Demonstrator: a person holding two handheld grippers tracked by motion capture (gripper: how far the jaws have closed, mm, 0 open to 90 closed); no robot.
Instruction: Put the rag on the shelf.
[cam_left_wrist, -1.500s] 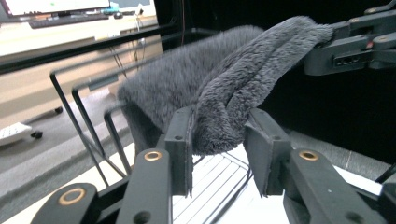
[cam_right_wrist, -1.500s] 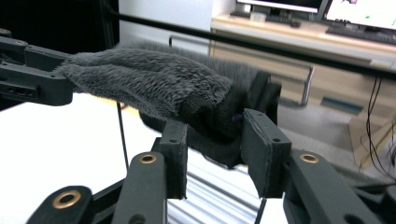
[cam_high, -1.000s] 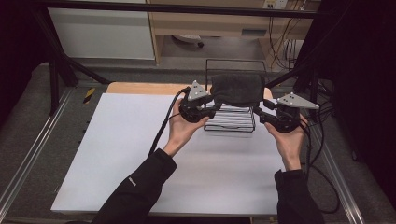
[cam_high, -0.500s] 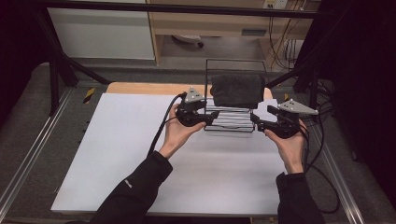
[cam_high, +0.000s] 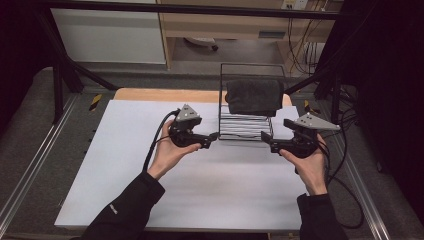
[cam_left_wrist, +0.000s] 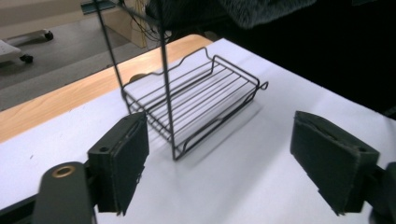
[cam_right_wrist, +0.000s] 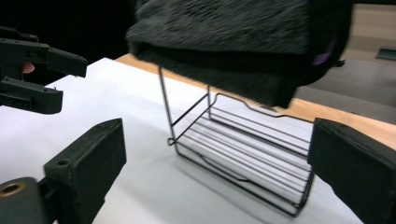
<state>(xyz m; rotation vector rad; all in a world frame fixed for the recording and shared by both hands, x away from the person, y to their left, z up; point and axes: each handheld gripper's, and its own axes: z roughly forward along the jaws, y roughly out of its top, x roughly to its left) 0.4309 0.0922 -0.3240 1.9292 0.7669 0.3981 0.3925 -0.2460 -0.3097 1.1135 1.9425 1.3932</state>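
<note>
In the high view, a black wire rack (cam_high: 246, 127) stands near the far edge of the white tabletop (cam_high: 125, 165). A dark folded towel (cam_high: 254, 96) hangs over its top bar. The left gripper (cam_high: 214, 137) is just beside the rack's left side and the right gripper (cam_high: 265, 139) just beside its right side.

In the left gripper view, the jaws have just been opening, with nothing between them.

In the right gripper view, the jaws have just been opening too, and hold nothing.
</note>
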